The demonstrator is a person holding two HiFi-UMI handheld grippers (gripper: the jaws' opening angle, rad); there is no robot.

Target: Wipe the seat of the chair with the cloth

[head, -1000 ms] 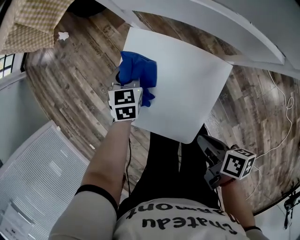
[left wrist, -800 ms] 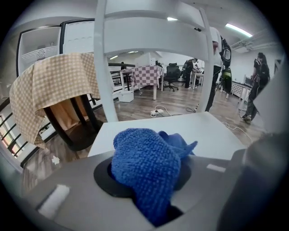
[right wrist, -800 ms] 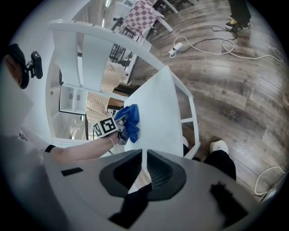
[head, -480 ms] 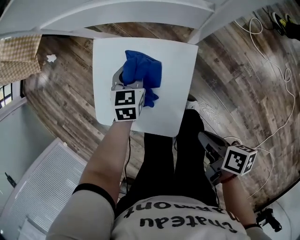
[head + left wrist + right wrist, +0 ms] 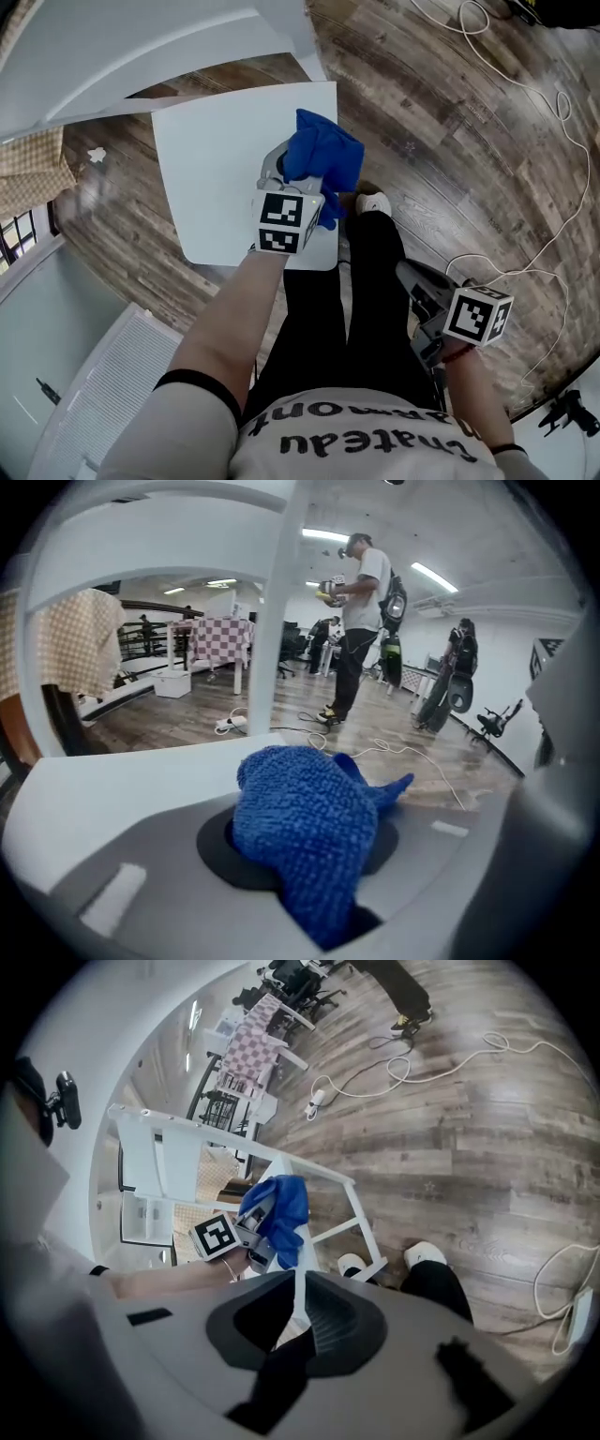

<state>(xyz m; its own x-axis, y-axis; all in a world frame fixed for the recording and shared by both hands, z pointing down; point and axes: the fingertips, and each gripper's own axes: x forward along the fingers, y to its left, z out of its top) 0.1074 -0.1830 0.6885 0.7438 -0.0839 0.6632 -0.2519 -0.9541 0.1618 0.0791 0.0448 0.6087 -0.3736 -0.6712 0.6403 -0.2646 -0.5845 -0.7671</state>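
My left gripper [image 5: 292,173] grips the bunched blue cloth [image 5: 326,155], and its jaws have just been easing apart with the cloth between them. The cloth sits on the chair seat [image 5: 211,178] at its right edge. My right gripper [image 5: 414,281] hangs off the seat's near side, jaws drawn together on nothing.

Bright, flat indoor light from ceiling strips [image 5: 433,574]. White seat [image 5: 216,178] close to blown out; shadows faint and soft. Heavy fisheye curve in all views, floor [image 5: 450,141] boards bending at the edges. Gripper views black in the corners. Cloth [image 5: 309,827] weave sharp; nearest foreground soft.
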